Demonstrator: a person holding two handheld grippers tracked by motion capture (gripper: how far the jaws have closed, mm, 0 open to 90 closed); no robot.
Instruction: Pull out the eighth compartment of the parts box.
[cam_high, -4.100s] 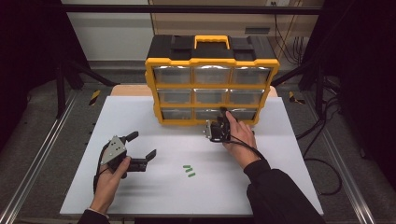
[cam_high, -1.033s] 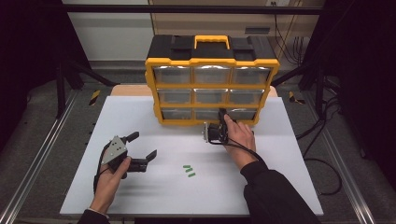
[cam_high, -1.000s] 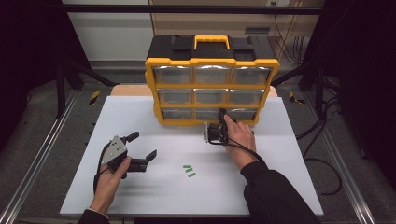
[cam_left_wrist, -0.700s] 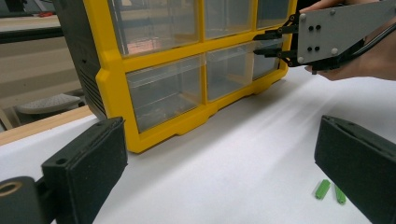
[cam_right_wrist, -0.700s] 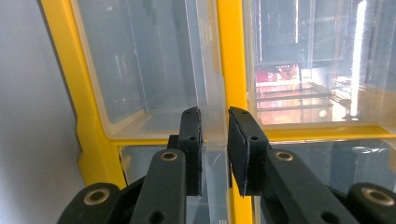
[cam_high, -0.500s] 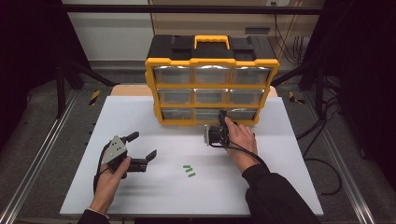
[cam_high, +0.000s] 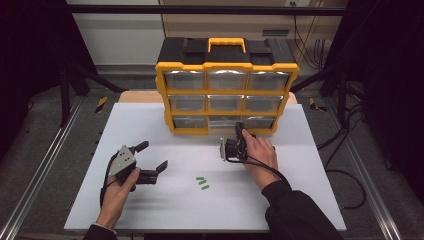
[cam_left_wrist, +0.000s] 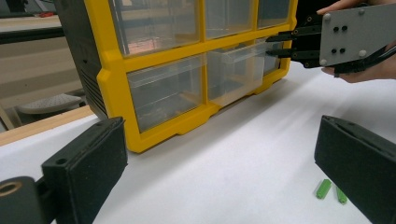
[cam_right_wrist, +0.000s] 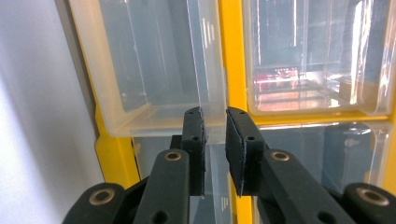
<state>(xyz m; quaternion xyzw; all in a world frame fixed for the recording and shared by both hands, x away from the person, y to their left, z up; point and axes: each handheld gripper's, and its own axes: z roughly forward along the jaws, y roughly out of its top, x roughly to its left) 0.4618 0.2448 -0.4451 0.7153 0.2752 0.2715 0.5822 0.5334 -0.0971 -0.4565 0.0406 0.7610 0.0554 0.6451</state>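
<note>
Where the drawer sits: the clear drawer (cam_high: 223, 121) is the middle one in the bottom row of the yellow and black organizer (cam_high: 227, 66), and it stands a little proud of the yellow frame, as the left gripper view shows.
Right gripper: the right gripper (cam_high: 239, 127) reaches level to the drawer's front; its jaws are nearly together, have just closed a little further, and pinch the drawer's thin clear front lip between the pads.
Right hand: the right hand (cam_high: 260, 152) rests low over the table (cam_high: 300, 200), just in front of the organizer's lower edge.
Left gripper: the left gripper (cam_high: 152, 155) lies low at the left of the table, well apart from the organizer, its jaws spread wide with nothing between them.
Green pieces: three small green pieces (cam_high: 202, 182) lie together on the table between the two hands, apart from both grippers.
Edges: the organizer stands at the table's far edge; the yellow frame borders the drawer on both sides and below.
Open room: bare white table stretches from the drawer's front toward the person, broken by the green pieces alone.
</note>
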